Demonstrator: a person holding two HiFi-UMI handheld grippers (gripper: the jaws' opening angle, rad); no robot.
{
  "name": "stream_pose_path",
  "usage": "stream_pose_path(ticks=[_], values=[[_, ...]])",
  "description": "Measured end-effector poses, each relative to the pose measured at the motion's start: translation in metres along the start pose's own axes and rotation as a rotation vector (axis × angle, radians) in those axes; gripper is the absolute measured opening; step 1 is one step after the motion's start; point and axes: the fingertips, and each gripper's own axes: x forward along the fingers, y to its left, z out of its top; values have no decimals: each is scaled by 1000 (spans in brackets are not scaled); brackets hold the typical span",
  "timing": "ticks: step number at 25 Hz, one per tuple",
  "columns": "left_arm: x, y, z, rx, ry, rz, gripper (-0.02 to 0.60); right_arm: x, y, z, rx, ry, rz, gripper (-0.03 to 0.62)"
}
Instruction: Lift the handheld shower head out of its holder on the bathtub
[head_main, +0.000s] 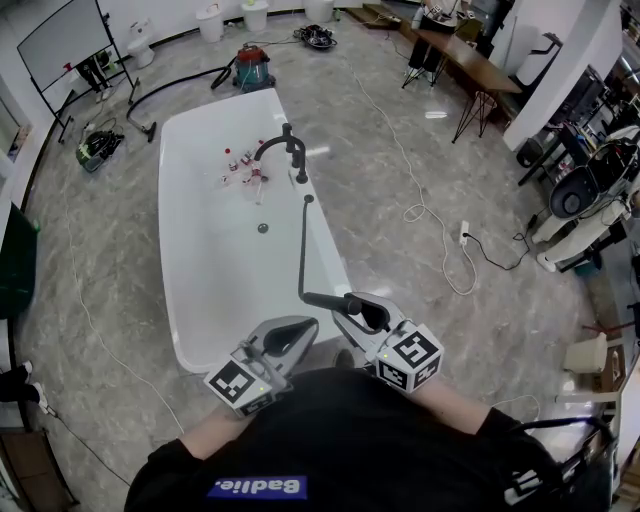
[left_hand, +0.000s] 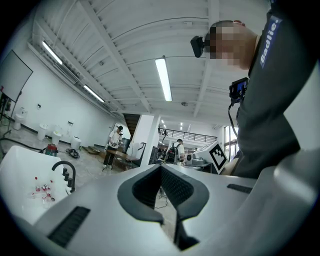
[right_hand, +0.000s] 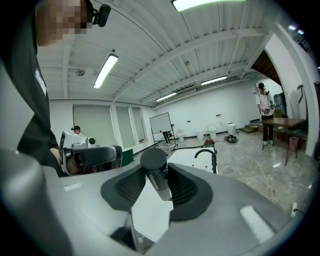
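As the shower head (head_main: 322, 298) sits in your right gripper (head_main: 352, 305), its ribbed handle pinched between the partly closed fingers, the lift looks done. You hold it over the near right rim of the bathtub (head_main: 200, 270), well apart from the small black fitting (head_main: 308, 198) on the far right rim near the faucet (head_main: 283, 148). Only the hose (head_main: 302, 250) joins them. Your left gripper (head_main: 290, 335), just beside the right one, has its fingers together on nothing. Little seems left.
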Motion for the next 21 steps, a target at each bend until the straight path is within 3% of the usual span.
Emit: stream_pose_path(ticks=[8, 21], values=[[-2, 1, -13, -1, 44, -4, -6, -1, -3, 1, 6, -1, 1, 132], [-6, 4, -7, -5, 46, 0, -6, 2, -3, 5, 5, 11, -2, 132]])
